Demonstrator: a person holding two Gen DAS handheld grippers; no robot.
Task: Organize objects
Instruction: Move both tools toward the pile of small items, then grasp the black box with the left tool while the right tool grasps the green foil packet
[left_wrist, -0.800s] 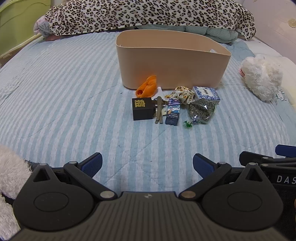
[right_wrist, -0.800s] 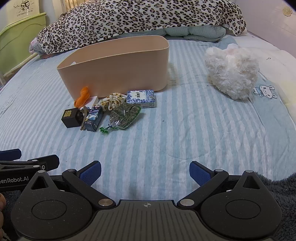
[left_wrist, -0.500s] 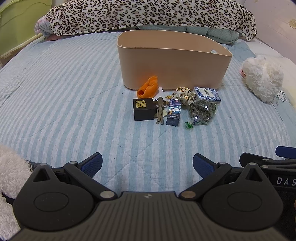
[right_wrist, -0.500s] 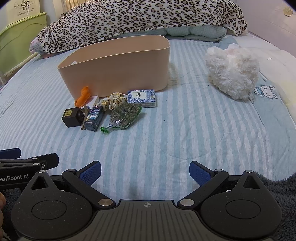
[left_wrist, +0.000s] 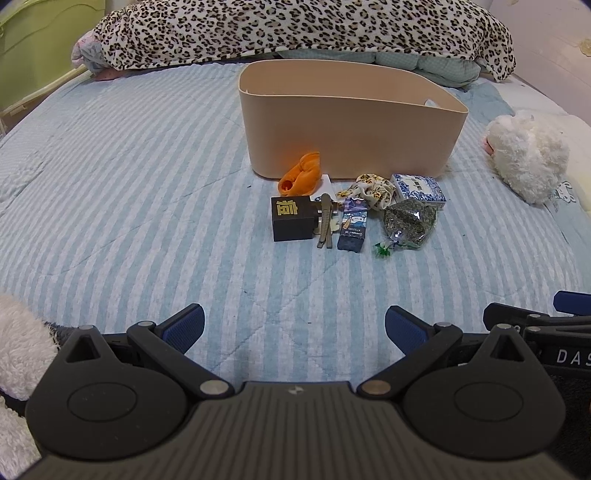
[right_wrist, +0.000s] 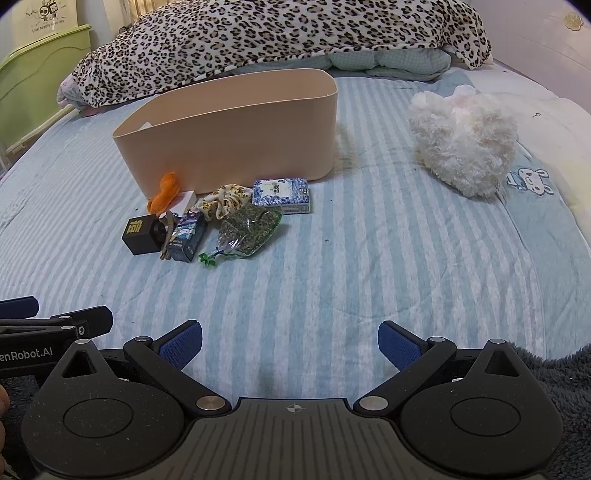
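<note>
A beige oval bin (left_wrist: 351, 122) (right_wrist: 236, 133) stands on the striped bed. In front of it lie several small things: an orange toy (left_wrist: 301, 173), a black box with gold print (left_wrist: 291, 218) (right_wrist: 142, 234), a tan clip (left_wrist: 325, 221), a dark blue carton (left_wrist: 352, 223) (right_wrist: 186, 234), a floral cloth pouch (left_wrist: 373, 190), a blue-white box (left_wrist: 419, 188) (right_wrist: 280, 190) and a bag of dried herbs (left_wrist: 408, 221) (right_wrist: 249, 229). My left gripper (left_wrist: 294, 326) and my right gripper (right_wrist: 290, 341) are both open and empty, well short of the pile.
A white plush toy (left_wrist: 524, 155) (right_wrist: 465, 140) lies right of the bin. A leopard-print blanket (left_wrist: 295, 29) covers the bed's far end. A green headboard (right_wrist: 37, 74) is at the left. Each gripper shows at the edge of the other's view.
Both grippers have drifted slightly back from the pile; the objects sit a little smaller and higher in view. Nothing was grasped.
</note>
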